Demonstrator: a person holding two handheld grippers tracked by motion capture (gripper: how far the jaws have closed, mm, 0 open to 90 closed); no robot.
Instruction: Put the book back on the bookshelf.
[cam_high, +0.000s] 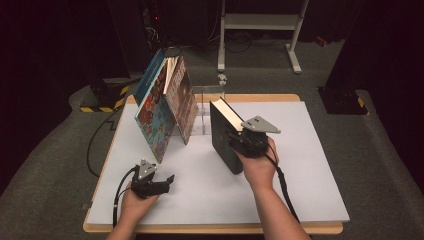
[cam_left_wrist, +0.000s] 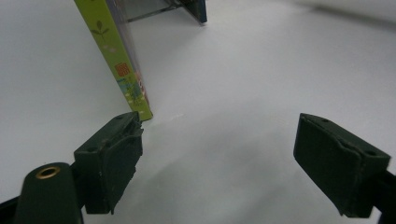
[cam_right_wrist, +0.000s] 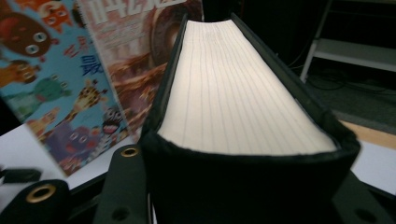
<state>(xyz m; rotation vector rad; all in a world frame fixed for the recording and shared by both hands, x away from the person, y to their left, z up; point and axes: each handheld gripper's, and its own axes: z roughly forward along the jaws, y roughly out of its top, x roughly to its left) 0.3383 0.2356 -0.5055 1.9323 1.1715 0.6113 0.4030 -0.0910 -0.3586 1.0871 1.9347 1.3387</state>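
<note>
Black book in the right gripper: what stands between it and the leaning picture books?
In the high view, a clear bookend stands on the white board between the black book and the picture books.

Table brightly lit, surroundings dark; close-ups soft, blurred.

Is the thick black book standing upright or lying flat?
Upright. The black book stands on its edge on the table, page edges facing up, with the right gripper clamped on its near end.

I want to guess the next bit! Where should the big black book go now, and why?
Probably a short slide toward the leaning picture books. The right gripper grips the black book upright, a gap of white table separates it from them, and the left gripper waits open.
</note>
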